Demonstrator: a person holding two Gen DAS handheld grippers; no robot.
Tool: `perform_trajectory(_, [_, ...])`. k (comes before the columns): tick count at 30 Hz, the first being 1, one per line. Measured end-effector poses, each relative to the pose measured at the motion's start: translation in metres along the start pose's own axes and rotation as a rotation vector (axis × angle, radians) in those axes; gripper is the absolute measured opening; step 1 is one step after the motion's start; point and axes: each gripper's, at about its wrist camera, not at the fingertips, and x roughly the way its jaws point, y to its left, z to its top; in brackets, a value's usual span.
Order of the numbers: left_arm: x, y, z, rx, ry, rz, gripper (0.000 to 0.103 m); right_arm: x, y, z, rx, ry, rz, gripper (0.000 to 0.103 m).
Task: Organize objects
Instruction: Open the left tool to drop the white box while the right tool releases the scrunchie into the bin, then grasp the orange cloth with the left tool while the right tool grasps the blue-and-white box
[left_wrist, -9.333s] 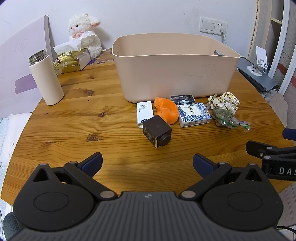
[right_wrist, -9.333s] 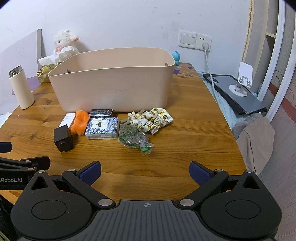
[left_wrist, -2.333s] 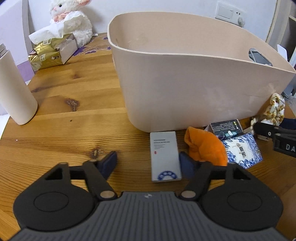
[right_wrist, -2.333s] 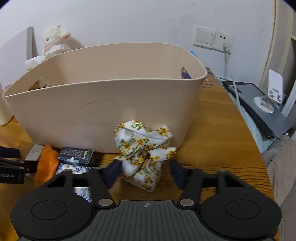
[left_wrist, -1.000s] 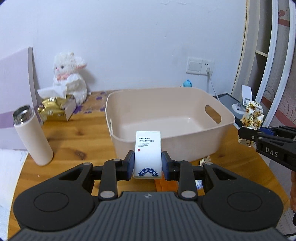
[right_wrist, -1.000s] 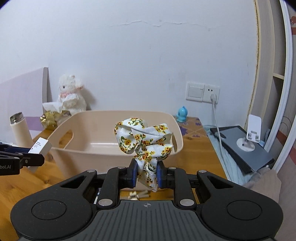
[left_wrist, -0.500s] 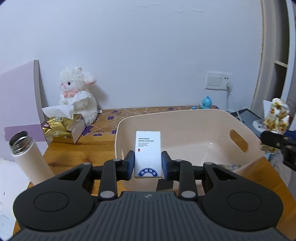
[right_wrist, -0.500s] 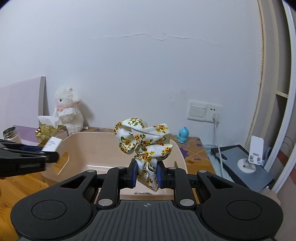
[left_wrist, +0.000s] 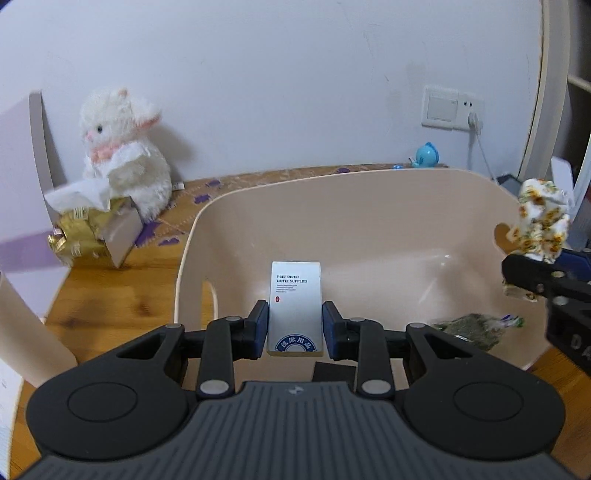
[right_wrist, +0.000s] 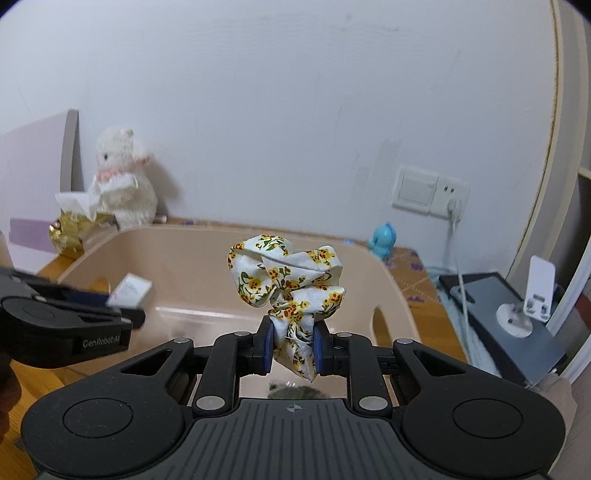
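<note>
My left gripper (left_wrist: 294, 328) is shut on a white box (left_wrist: 295, 306) printed "Preferred Hotel Supplies", held upright above the beige plastic bin (left_wrist: 369, 229). My right gripper (right_wrist: 291, 349) is shut on a floral fabric scrunchie (right_wrist: 286, 275), also raised over the beige plastic bin (right_wrist: 192, 258). In the left wrist view the floral scrunchie (left_wrist: 541, 232) hangs at the right above the bin's rim. In the right wrist view the white box (right_wrist: 130, 290) and the left gripper come in from the left. A clear packet of dried greens (left_wrist: 471, 326) lies inside the bin, with a dark object (left_wrist: 334, 371) partly hidden behind my fingers.
A white plush lamb (left_wrist: 122, 162) and a gold tissue pack (left_wrist: 85, 232) stand at the back left of the wooden table (left_wrist: 107, 299). A white thermos (left_wrist: 29, 339) is at the left edge. A blue figurine (right_wrist: 384, 240), wall socket (right_wrist: 428, 190) and grey laptop (right_wrist: 502, 317) sit to the right.
Both grippers have moved forward over the bin with their loads. The bin's inside now fills more of each view, and the two grippers are closer together.
</note>
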Motion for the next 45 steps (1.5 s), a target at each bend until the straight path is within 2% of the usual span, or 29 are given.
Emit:
perform_trajectory(3, [0.003,-0.002,-0.001,-0.005,0.008,-0.029,0.034,0.011,0.001,-0.005,0.002,0.038,0.005,0.023])
perform_trajectory(6, [0.001,-0.002,-0.002,-0.005,0.004,-0.039,0.041,0.013,0.000,-0.006,0.012,0.050,0.009,0.038])
perform_trajectory(7, [-0.001,-0.003,-0.002,0.001,-0.001,-0.042,0.050,0.012,0.000,-0.006,0.015,0.045,0.009,0.041])
perform_trajectory(8, [-0.005,-0.005,-0.001,0.006,-0.006,-0.031,0.069,0.009,-0.001,-0.005,0.015,0.037,0.008,0.044])
perform_trajectory(10, [-0.015,-0.005,-0.001,0.002,-0.035,-0.013,0.086,0.001,0.000,-0.003,0.009,0.016,0.005,0.058])
perform_trajectory(17, [-0.053,-0.003,0.005,0.001,-0.077,0.002,0.090,-0.038,-0.003,0.002,0.004,-0.050,0.003,0.080])
perform_trajectory(19, [-0.064,-0.002,0.002,-0.004,-0.088,0.005,0.094,-0.050,-0.004,0.000,0.007,-0.064,0.001,0.093])
perform_trajectory(21, [-0.075,0.000,-0.001,-0.006,-0.094,0.007,0.095,-0.061,-0.005,-0.002,0.006,-0.075,-0.001,0.098])
perform_trajectory(28, [-0.097,0.003,-0.025,0.012,-0.066,0.003,0.095,-0.084,-0.004,-0.015,-0.005,-0.052,0.006,0.103])
perform_trajectory(32, [-0.101,0.001,-0.042,0.016,-0.023,-0.018,0.095,-0.088,-0.002,-0.027,-0.025,-0.025,0.010,0.103])
perform_trajectory(37, [-0.094,-0.004,-0.062,0.029,0.026,-0.019,0.095,-0.086,-0.001,-0.044,-0.037,0.024,0.015,0.103])
perform_trajectory(45, [-0.063,-0.009,-0.086,0.009,0.137,-0.076,0.095,-0.073,-0.003,-0.074,-0.039,0.110,0.018,0.103])
